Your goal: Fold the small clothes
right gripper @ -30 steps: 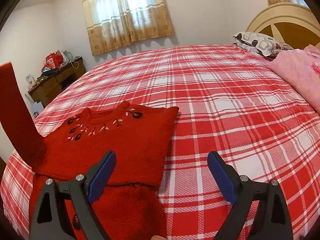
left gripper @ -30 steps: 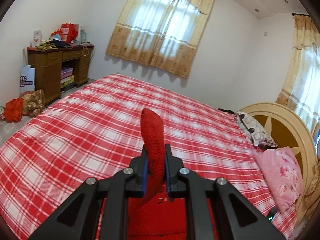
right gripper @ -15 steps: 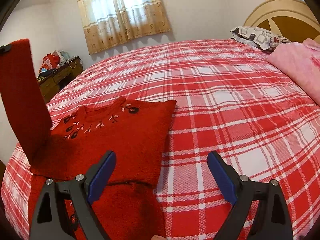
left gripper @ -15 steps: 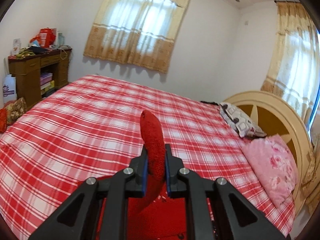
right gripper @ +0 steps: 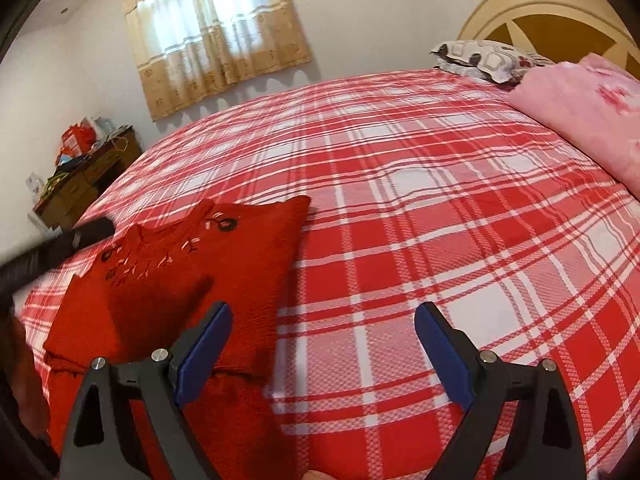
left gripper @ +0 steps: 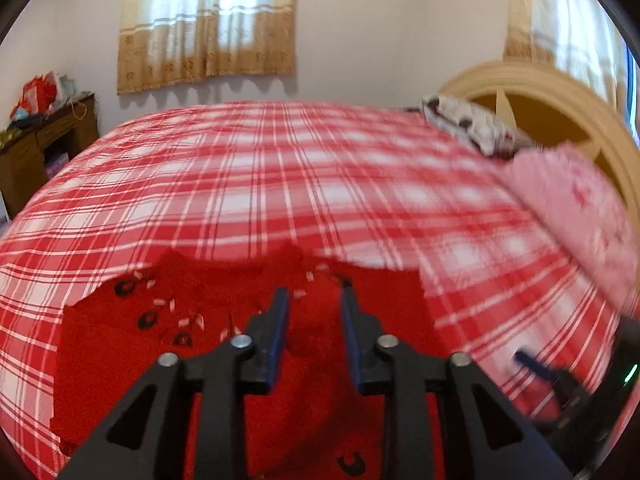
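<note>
Red sweater [right gripper: 192,280] lies part-folded near the bed's [right gripper: 440,220] left edge; left gripper [left gripper: 312,312] jaws slightly parted around a sleeve fold, right gripper [right gripper: 324,344] wide open, empty; risk: sleeve snags, undoing the fold.

Plaid bed [right gripper: 460,216] bears red sweater [right gripper: 192,280], pink blanket [right gripper: 588,116], patterned pillow [right gripper: 484,58]

- Red knit sweater [right gripper: 192,280] lies flat on the plaid bed [right gripper: 440,240], near its edge.
- Dark and pale embroidery runs around the neckline.
- One side is folded in, straight-edged.
</note>
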The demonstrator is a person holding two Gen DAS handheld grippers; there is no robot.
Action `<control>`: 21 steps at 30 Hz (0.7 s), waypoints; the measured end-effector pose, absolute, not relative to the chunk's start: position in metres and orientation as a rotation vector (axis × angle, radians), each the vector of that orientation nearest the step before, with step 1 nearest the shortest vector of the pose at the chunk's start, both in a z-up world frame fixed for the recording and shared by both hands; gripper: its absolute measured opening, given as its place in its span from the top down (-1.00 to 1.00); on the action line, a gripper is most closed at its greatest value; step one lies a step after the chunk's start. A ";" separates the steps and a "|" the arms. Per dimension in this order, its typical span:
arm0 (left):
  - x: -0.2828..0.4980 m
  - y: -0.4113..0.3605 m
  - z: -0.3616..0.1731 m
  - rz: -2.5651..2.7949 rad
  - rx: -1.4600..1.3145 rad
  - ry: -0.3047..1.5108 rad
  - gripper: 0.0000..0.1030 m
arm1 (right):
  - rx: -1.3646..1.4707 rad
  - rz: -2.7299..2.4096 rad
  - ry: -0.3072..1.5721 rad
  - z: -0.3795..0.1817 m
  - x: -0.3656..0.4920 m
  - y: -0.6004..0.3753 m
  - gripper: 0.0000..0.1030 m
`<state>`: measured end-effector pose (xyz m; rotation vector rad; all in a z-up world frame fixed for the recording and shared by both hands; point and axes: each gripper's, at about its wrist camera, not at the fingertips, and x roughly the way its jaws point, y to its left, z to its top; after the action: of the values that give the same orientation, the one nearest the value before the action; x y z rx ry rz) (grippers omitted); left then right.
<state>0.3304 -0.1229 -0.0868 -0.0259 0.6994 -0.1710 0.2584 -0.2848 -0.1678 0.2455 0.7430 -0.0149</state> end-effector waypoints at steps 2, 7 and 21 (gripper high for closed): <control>0.314 -0.123 -0.086 -0.184 0.030 0.679 0.07 | 0.250 -0.019 0.739 -0.168 0.258 -0.286 -0.80; 0.263 -0.087 -0.077 -0.142 0.136 0.575 -0.47 | 0.243 0.021 0.707 -0.165 0.252 -0.279 -0.80; 0.212 0.091 -0.131 0.159 0.037 0.713 -0.72 | 0.237 0.159 0.723 -0.142 0.229 -0.250 -0.80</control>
<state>0.2120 0.0906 -0.1311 0.0373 0.7134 0.1586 0.2287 -0.2498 -0.1416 0.2367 0.7226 0.1593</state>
